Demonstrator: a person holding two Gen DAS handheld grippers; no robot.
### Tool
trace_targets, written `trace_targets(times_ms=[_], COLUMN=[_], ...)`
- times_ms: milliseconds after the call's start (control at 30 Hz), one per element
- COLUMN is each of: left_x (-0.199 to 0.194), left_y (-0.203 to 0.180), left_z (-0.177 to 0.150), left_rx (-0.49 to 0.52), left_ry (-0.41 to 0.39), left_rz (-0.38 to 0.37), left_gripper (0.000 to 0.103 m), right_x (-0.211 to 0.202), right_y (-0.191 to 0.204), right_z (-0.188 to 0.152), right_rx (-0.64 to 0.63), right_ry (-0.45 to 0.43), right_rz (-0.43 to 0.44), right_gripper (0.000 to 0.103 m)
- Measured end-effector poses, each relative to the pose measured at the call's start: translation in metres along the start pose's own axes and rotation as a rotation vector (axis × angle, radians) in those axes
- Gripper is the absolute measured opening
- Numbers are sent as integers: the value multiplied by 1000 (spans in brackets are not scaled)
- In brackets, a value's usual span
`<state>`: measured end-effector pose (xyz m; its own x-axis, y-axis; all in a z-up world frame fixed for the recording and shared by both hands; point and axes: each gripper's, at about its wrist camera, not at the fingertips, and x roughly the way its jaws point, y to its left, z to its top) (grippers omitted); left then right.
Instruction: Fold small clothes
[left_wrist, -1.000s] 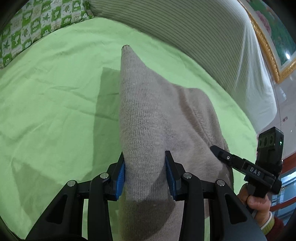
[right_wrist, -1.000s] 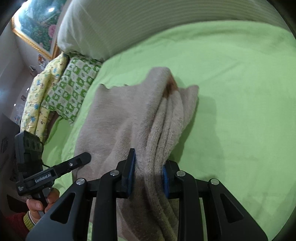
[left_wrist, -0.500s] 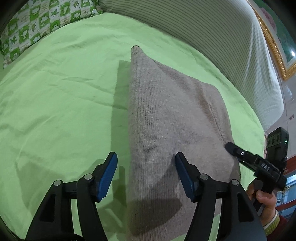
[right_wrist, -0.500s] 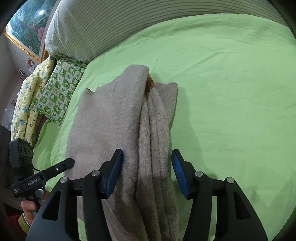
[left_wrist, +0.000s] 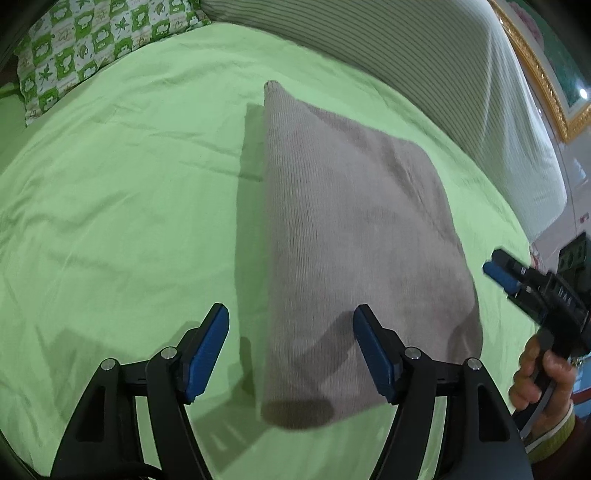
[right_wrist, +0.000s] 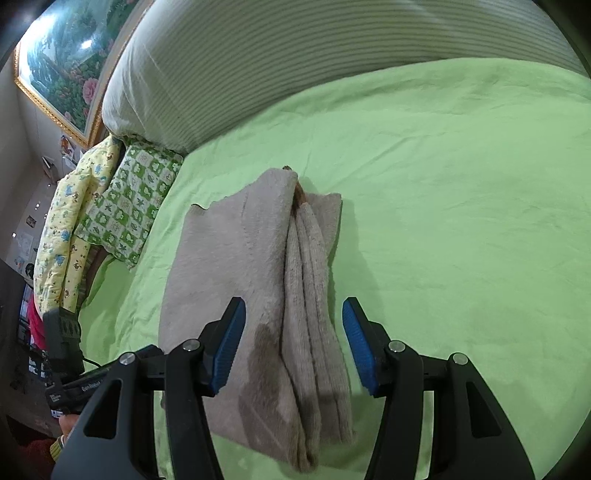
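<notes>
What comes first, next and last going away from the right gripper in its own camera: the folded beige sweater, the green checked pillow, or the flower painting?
1. Folded beige sweater, right between the open right gripper fingers.
2. Green checked pillow, farther off to the left.
3. Flower painting, on the wall at the far upper left.

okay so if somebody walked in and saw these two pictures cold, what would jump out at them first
Probably the folded grey-beige knitted garment, lying in the middle of the bright green bedsheet with its stacked layers showing along one side. Next, the blue-padded left gripper and right gripper, both open, each straddling a near edge without gripping it. Behind, a striped grey-white bolster runs along the sheet's far edge.
</notes>
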<state>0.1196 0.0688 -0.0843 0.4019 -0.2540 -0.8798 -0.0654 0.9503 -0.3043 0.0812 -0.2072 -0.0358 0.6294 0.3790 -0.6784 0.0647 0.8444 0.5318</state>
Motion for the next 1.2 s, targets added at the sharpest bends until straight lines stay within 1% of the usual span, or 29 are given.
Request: trace_targets(times_ms=[100, 167, 267, 333, 400, 467, 533, 633, 667, 700, 733, 767, 800, 867, 967, 1000, 1033, 1067, 1100, 1133, 1200], left_x=[-7, -13, -17, -15, -10, -3, 8, 16, 14, 10, 4, 0, -3, -6, -10, -13, -16, -17, -18, -18, -14], left_y=[-4, -14, -44, -75, -102, -122, -133, -127, -123, -118, -114, -110, -105, -93, -82, -85, -90, -102, -115, -126, -158], left_z=[-13, -21, -34, -47, -58, -67, -71, -70, -69, -66, -63, -61, -57, -51, -46, -48, -50, -54, -59, -64, -82], left_rx=[5, 35, 124, 219, 301, 353, 347, 256, 239, 229, 238, 248, 258, 241, 207, 216, 237, 279, 335, 389, 588], left_ry=[12, 15, 46, 84, 115, 135, 178, 203, 195, 166, 131, 112, 100, 91, 93, 84, 77, 73, 61, 45, 0], left_rz=[-3, -19, -90, -147, -176, -183, -209, -242, -237, -208, -178, -159, -135, -97, -102, -104, -112, -122, -111, -93, -4], left_gripper=[70, 70, 70, 70, 70, 70, 70, 70, 70, 69, 69, 70, 70, 70, 70, 70, 70, 70, 70, 70, 70], right_x=[1, 6, 14, 21, 28, 35, 39, 42, 44, 45, 46, 48, 51, 57, 69, 73, 78, 81, 83, 85, 87], right_y=[6, 12, 19, 22, 23, 22, 22, 22, 23, 23, 23, 24, 25, 27, 30, 30, 30, 31, 31, 30, 28], right_z=[4, 10, 23, 35, 43, 50, 56, 60, 61, 62, 63, 63, 64, 68, 75, 78, 81, 82, 84, 86, 89], right_rx=[-14, -35, -66, -90, -103, -102, -111, -111, -119, -127, -133, -135, -137, -145, -155, -154, -152, -152, -153, -150, -145], right_ry=[-3, 2, 18, 35, 51, 68, 79, 88, 90, 94, 97, 100, 104, 113, 127, 133, 144, 153, 163, 177, 206], right_rz=[3, 7, 31, 42, 51, 46, 48, 67, 67, 68, 69, 75, 78, 80, 87, 85, 84, 88, 95, 107, 135], right_gripper=[56, 56, 56, 56, 56, 56, 56, 56, 56, 56, 56, 56, 56, 56, 56, 56, 56, 56, 56, 56, 56])
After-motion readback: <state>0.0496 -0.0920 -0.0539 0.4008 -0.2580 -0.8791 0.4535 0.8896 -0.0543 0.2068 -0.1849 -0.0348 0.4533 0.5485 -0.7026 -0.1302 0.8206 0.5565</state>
